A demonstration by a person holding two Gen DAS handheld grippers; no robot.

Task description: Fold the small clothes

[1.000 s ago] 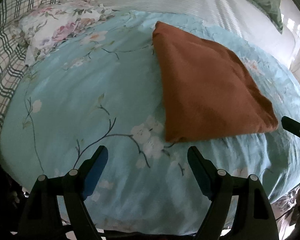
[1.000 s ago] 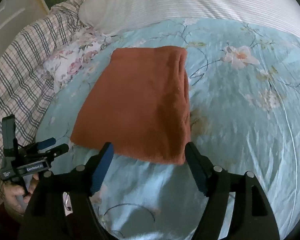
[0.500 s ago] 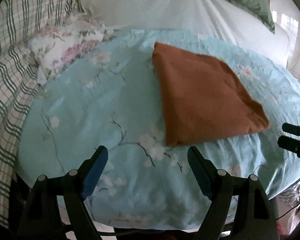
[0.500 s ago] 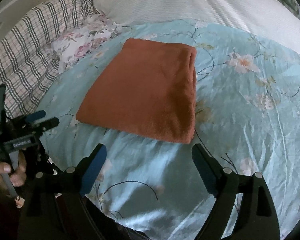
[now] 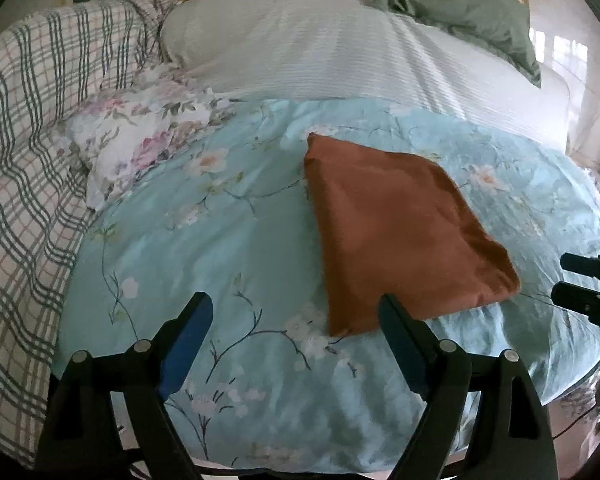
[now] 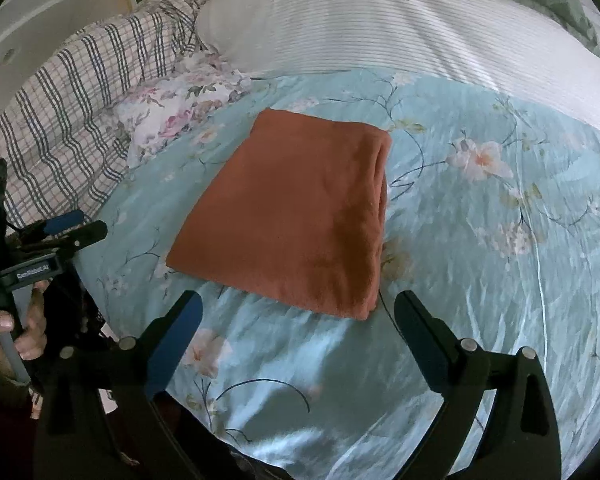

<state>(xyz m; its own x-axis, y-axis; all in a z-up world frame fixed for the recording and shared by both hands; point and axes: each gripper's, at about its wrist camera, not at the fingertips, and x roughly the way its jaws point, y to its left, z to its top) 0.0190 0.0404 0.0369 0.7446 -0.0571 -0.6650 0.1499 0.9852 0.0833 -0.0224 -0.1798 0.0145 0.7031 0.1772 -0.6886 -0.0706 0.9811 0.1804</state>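
1. Left wrist view, nearest: the left gripper [image 5: 294, 322] has its fingers spread over bare bedding, with nothing between them.
2. The right gripper [image 6: 298, 318] has just been opening its fingers; they stand wide with nothing between them, clear of the cloth's near edge.
3. Just beyond, the cloth [image 6: 296, 216], rust-coloured, lies flat on the quilt [image 6: 480, 240] as a neat layered rectangle. I judge the fold finished, which would explain both grippers standing off it.
4. The quilt, pale blue and floral, covers a bed.
5. Farther back: a floral pillow [image 5: 140, 140], a plaid blanket [image 5: 32, 160], a white striped cover [image 5: 340, 52] and a green pillow [image 5: 460, 4].
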